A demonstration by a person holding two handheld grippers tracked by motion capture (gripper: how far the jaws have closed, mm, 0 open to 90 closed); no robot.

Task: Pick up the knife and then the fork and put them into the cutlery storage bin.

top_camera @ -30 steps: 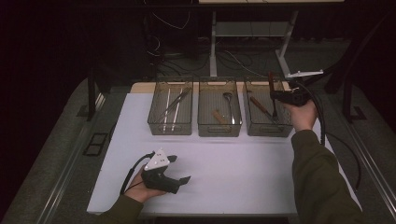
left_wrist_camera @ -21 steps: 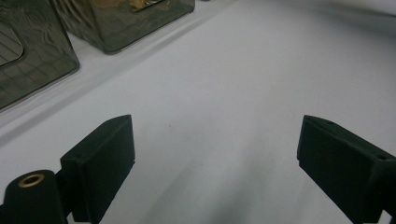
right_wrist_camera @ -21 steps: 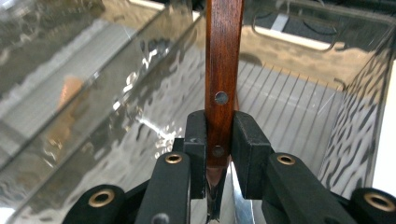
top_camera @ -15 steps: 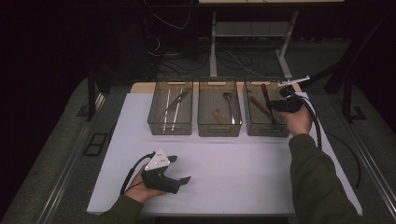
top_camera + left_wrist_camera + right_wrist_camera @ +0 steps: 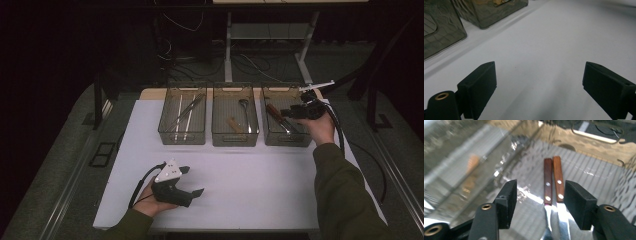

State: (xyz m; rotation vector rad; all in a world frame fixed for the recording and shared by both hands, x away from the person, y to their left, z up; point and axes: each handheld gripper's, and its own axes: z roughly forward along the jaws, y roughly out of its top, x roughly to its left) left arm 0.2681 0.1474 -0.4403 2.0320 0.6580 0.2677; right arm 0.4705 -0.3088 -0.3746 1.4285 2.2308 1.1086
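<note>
R tongs (image 5: 540, 202) are hanging over the right bin (image 5: 270, 141), having just opened, knives (image 5: 552, 181) lying loose beneath, prob. just sorted. L tongs (image 5: 539, 90) are resting wide & empty on the bench (image 5: 260, 175).

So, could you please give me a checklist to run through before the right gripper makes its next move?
1. Right gripper released: ok, its jaws have just been opening and nothing is pressed between them.
2. Two wooden-handled knives lie in the right-hand bin: ok, side by side on its floor.
3. Gripper free of the bin walls: cannot tell.
4. Left gripper out of the way: ok, near the front of the white table, open and holding nothing.
5. Other bins undisturbed: ok, middle bin and left bin stand in line.
</note>
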